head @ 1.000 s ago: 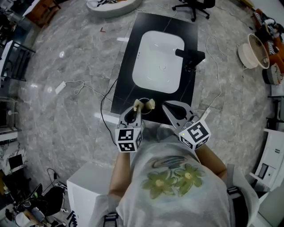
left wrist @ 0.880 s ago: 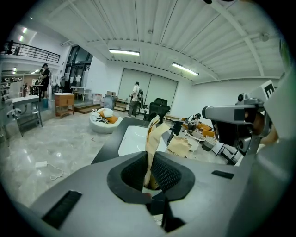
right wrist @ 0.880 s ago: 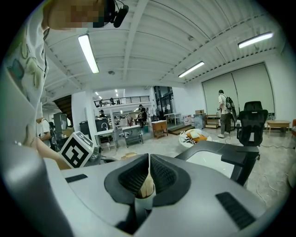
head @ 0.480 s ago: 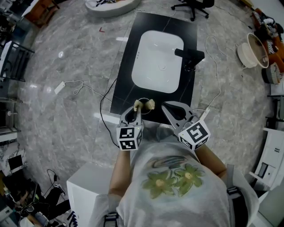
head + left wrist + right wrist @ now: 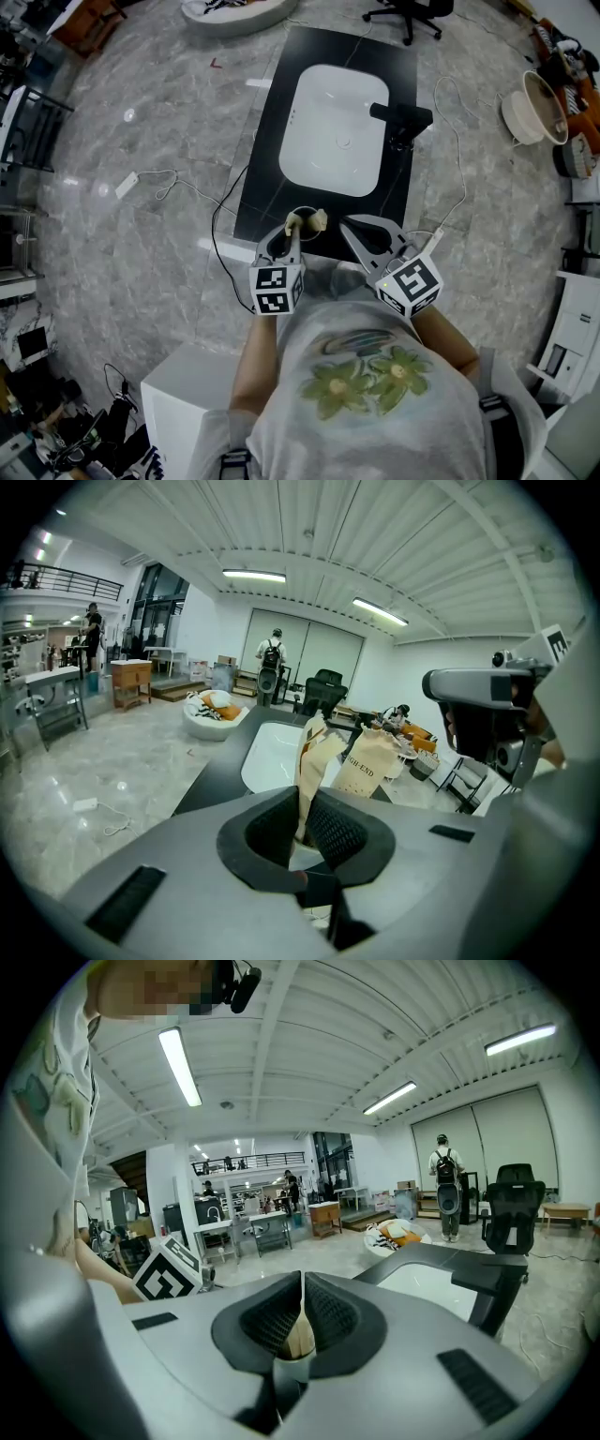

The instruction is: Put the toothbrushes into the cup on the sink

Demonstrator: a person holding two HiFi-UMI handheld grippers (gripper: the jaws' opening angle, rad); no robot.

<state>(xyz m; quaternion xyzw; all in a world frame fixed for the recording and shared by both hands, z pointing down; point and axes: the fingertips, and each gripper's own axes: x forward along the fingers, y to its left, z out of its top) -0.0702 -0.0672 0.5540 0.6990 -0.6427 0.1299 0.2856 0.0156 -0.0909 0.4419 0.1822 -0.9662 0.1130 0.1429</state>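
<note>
Nearest me, the left gripper is clamped on the paper-wrapped toothbrushes, whose long axis points to twelve o'clock over the cup at the sink counter's near edge. The right gripper is pressed closed with nothing plainly held, and waits at the cup's three o'clock, slightly farther off. The basin lies beyond.

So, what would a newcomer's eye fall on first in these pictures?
Probably the white basin sunk in the black counter, at the middle of the head view. Next, at the counter's near edge, the left gripper clamped on a paper-wrapped toothbrush, with the right gripper shut beside it.
</note>
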